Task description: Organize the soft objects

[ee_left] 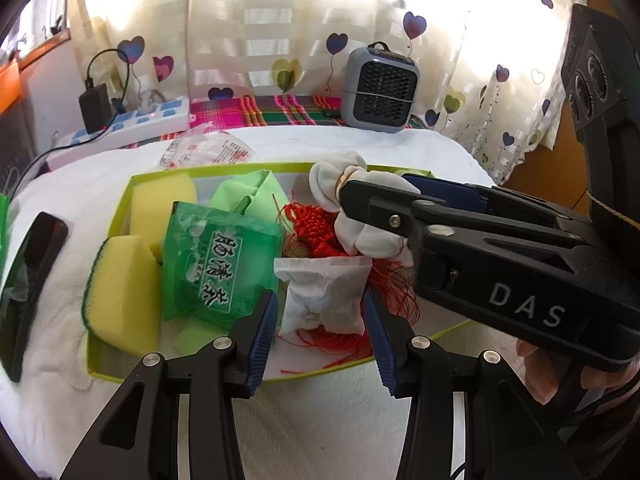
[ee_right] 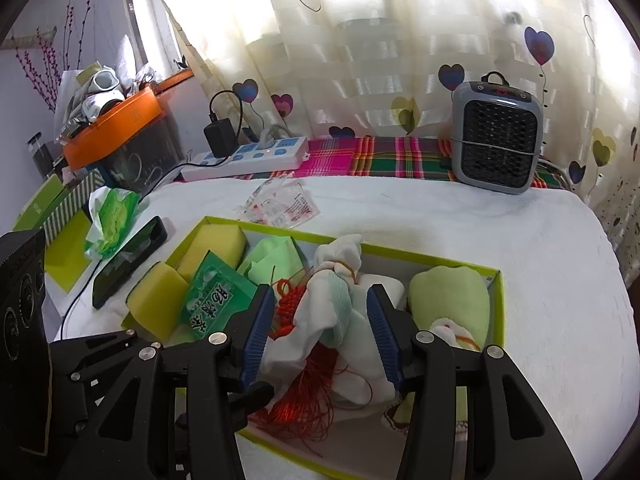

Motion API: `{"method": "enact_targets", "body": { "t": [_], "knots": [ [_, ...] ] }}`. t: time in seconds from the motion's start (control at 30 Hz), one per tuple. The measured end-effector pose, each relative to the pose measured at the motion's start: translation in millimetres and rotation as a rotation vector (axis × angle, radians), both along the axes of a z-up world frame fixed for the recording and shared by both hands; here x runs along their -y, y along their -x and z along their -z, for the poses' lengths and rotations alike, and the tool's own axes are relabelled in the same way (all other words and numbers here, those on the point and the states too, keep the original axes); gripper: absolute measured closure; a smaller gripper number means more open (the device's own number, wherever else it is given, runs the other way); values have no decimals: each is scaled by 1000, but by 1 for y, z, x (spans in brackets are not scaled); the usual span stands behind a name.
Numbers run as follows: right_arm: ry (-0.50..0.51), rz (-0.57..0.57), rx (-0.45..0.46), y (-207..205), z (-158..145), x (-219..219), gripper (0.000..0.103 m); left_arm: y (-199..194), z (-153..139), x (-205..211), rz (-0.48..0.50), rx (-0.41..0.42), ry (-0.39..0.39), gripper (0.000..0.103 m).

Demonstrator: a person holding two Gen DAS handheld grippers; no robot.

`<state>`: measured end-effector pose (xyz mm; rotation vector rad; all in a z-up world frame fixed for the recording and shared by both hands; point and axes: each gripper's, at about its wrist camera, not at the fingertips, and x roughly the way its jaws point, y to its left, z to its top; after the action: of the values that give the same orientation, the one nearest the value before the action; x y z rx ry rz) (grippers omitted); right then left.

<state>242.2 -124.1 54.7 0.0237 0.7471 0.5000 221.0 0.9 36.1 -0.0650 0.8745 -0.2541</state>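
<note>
A lime-green box (ee_left: 140, 178) (ee_right: 496, 280) on the white cloth holds yellow sponges (ee_left: 124, 300) (ee_right: 156, 304), a green tea packet (ee_left: 216, 264) (ee_right: 216, 300), a red knotted tassel (ee_left: 312, 216) (ee_right: 308, 396), a white paper sachet (ee_left: 324, 296) and a pale green cloth (ee_right: 452, 300). My left gripper (ee_left: 322, 316) is open, its jaws either side of the sachet. My right gripper (ee_right: 320, 320) (ee_left: 372, 204) is open around a white tied cloth bundle (ee_right: 336, 300) (ee_left: 332, 184); I cannot tell whether the pads touch it.
A black phone (ee_left: 28, 280) (ee_right: 128, 260) lies left of the box. A clear wrapper (ee_left: 208, 152) (ee_right: 280, 204) lies behind it. A power strip (ee_right: 248, 160), a grey heater (ee_left: 380, 88) (ee_right: 496, 140) and a tissue pack (ee_right: 112, 224) stand around.
</note>
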Motion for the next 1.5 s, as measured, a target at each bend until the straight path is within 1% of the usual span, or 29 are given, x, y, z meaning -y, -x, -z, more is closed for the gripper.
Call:
{"method": "enact_targets", "body": {
  "t": [0.3, 0.43, 0.5, 0.63, 0.7, 0.77, 0.9, 1.03, 1.17, 1.5],
  "knots": [
    [-25, 19, 20, 23, -9, 7, 53, 21, -9, -4, -29, 16, -14, 57],
    [-13, 34, 30, 37, -9, 9, 53, 31, -12, -6, -49, 28, -32, 57],
    [-6, 49, 34, 44, -9, 10, 53, 36, -14, -7, -58, 29, -29, 57],
    [-16, 67, 36, 58, -8, 13, 53, 47, -14, -7, -69, 30, -41, 56],
    [-12, 81, 37, 64, -7, 16, 53, 52, -13, -7, -75, 28, -52, 56],
    [-6, 98, 37, 70, -5, 18, 49, 57, -13, -7, -86, 30, -58, 56],
    [-1, 129, 20, 78, 0, 25, 48, 67, -10, -10, -106, 29, -69, 56],
    [55, 170, -24, 84, 12, 27, 45, 75, -2, -14, -119, 9, -85, 56],
    [76, 180, -65, 90, 27, 31, 45, 83, 8, -19, -142, -11, -101, 56],
    [111, 193, -115, 108, 47, 37, 44, 98, 23, -21, -162, -42, -123, 56]
  ]
}}
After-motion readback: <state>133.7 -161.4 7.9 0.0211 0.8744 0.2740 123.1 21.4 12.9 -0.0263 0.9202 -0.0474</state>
